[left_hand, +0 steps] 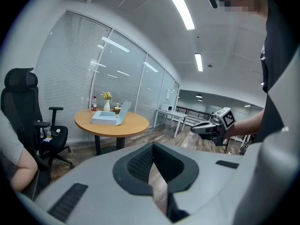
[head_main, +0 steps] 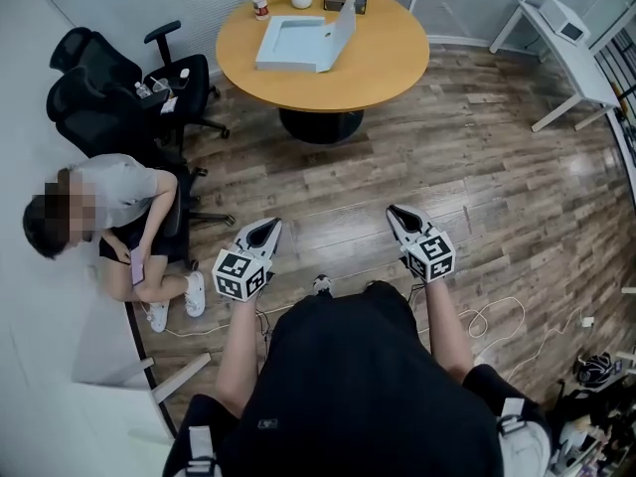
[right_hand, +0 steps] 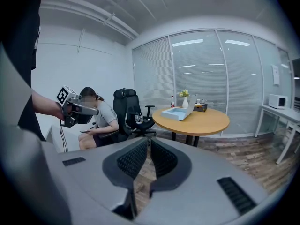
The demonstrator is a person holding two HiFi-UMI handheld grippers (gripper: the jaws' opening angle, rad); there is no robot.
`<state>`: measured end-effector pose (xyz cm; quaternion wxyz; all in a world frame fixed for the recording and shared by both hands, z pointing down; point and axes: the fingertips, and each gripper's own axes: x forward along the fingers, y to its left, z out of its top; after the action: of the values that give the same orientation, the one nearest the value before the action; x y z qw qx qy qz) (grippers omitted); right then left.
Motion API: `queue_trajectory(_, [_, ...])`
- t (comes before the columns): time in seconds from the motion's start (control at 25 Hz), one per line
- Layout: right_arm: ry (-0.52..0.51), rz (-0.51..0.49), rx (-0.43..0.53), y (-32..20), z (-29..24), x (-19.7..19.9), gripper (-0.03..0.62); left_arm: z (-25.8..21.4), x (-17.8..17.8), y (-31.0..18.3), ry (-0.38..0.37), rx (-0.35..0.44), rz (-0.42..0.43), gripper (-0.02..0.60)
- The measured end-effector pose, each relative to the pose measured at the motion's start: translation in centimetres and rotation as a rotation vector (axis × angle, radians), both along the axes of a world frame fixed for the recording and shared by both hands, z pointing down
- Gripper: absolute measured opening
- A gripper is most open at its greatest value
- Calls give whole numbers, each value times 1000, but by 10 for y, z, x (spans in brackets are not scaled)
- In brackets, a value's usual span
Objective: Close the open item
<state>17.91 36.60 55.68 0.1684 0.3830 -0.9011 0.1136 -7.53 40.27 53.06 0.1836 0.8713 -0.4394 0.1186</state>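
A plank-floored, glass-walled office has a round wooden worktop [head_main: 393,68] at the upper centre of the head view, carrying the open light-blue box [head_main: 291,45], its lid [head_main: 344,23] tilted up on the right. The left gripper [head_main: 265,230] and right gripper [head_main: 399,215] hover at mid-frame, jaws pressed together on nothing, likely because the box lies well out of reach. No label is readable on the box.

You're standing in an office — glass partition walls [right_hand: 197,74] with blinds, black swivel chairs [head_main: 99,97], a round meeting table [head_main: 388,58], a white desk [head_main: 571,53], ceiling strip lights [left_hand: 178,6].
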Motion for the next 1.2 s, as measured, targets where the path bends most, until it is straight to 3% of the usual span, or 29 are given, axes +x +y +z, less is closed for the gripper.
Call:
queue_trajectory(0.24, [18,-44,1,-28,0,-6,20,4,-13,-12,8,-17,-51,6])
queue_trajectory(0.56, [12,-93,-12,-89,12,19,20,5,-5,-40,-27,-31,-138,6])
queue_trajectory(0.96, [39,-198,6,-204,9,89,20,-11,44,-118,-47,-6,-291,6])
queue_trajectory(1.2, [61,-250,-28,-247,23,121,20,-7,72,-147,-58,-17,-340,6])
